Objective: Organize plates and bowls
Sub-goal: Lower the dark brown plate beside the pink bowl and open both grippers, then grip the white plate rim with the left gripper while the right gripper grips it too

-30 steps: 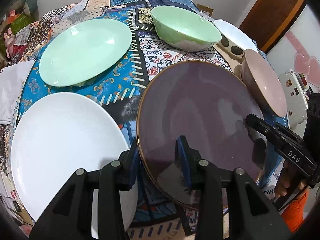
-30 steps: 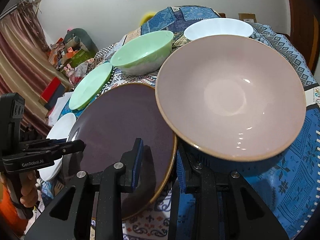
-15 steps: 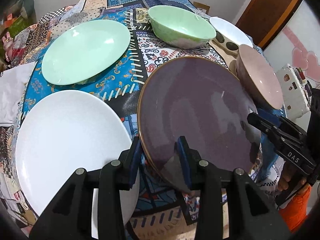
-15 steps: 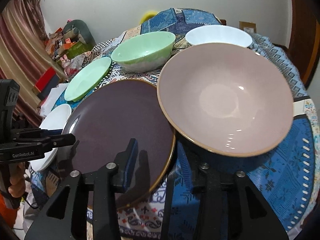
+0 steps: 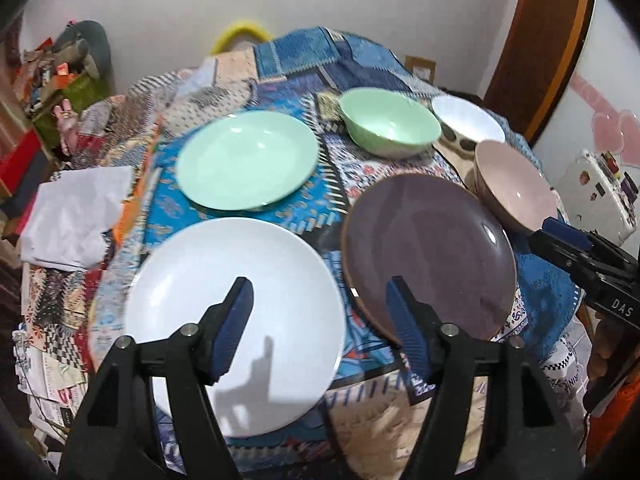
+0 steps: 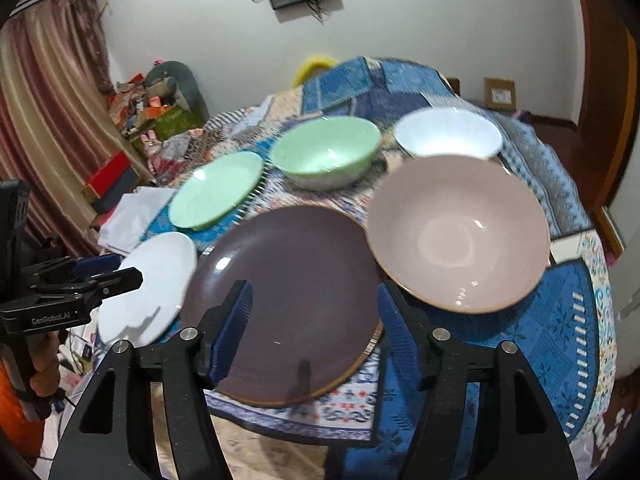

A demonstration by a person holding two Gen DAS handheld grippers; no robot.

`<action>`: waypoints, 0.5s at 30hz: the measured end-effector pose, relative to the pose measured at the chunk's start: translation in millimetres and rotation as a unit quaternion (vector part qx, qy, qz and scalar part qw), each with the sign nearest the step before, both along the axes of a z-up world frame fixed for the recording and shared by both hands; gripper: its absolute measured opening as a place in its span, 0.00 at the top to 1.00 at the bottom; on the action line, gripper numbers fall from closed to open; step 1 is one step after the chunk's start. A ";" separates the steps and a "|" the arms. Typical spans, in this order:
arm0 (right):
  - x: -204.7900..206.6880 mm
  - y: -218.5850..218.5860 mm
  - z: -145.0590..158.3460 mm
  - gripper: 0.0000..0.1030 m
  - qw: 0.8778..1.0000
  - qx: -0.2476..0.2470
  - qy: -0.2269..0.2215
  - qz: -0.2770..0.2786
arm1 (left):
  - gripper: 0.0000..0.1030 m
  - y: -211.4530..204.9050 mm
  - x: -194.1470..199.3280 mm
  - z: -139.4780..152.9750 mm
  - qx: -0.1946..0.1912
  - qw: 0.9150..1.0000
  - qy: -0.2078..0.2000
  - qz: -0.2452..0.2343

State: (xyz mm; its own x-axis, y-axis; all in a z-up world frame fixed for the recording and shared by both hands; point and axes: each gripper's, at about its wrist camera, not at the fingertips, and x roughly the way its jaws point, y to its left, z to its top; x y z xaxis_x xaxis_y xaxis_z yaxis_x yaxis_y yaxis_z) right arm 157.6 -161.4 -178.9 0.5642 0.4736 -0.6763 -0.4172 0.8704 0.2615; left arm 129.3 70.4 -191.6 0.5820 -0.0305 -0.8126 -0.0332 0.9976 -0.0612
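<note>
Six pieces sit on the cloth-covered bench: a white plate near left, a green plate behind it, a purple plate near right, a pink bowl just beside its far right edge, and a green bowl and white bowl at the far side. The left tongs have just been opening and now stand wide and empty above the gap between white and purple plates. The right tongs have likewise been opening and hover empty over the purple plate's near edge.

All six look like glazed ceramic or glass: stiff, probably fairly heavy, slick and breakable. The plates lie flat, so only the rim offers a hold. Bowls are best pinched across the wall at the lip.
</note>
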 end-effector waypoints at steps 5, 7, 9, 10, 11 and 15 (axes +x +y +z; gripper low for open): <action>-1.9 23.4 9.3 0.34 0.999 -0.005 -0.019 0.029 | 0.26 23.1 -17.1 13.0 0.012 1.000 -0.016 0.020; -0.7 34.1 10.1 0.34 0.999 -0.006 -0.022 0.041 | 0.26 35.1 -23.1 16.2 0.023 0.999 -0.019 0.029; -0.5 43.6 9.9 0.34 0.998 -0.009 -0.025 0.051 | 0.26 47.9 -28.6 18.3 0.033 0.998 -0.020 0.039; 0.5 50.8 9.2 0.34 0.998 -0.012 -0.025 0.058 | 0.26 55.9 -31.3 18.7 0.037 0.998 -0.019 0.046; 1.7 58.1 8.2 0.34 0.997 -0.013 -0.025 0.065 | 0.26 60.6 -32.9 17.9 0.039 0.998 -0.017 0.051; 6.0 82.8 4.8 0.34 0.995 -0.022 -0.025 0.089 | 0.26 92.4 -42.1 9.9 0.046 0.996 0.001 0.077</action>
State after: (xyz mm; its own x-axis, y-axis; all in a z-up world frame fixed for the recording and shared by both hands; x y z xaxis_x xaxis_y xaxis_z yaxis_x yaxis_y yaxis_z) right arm 163.6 -78.6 -174.1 0.5072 0.5401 -0.6716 -0.5778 0.7913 0.2000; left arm 87.3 162.8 -181.7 0.5724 0.1337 -0.8090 -0.1864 0.9820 0.0304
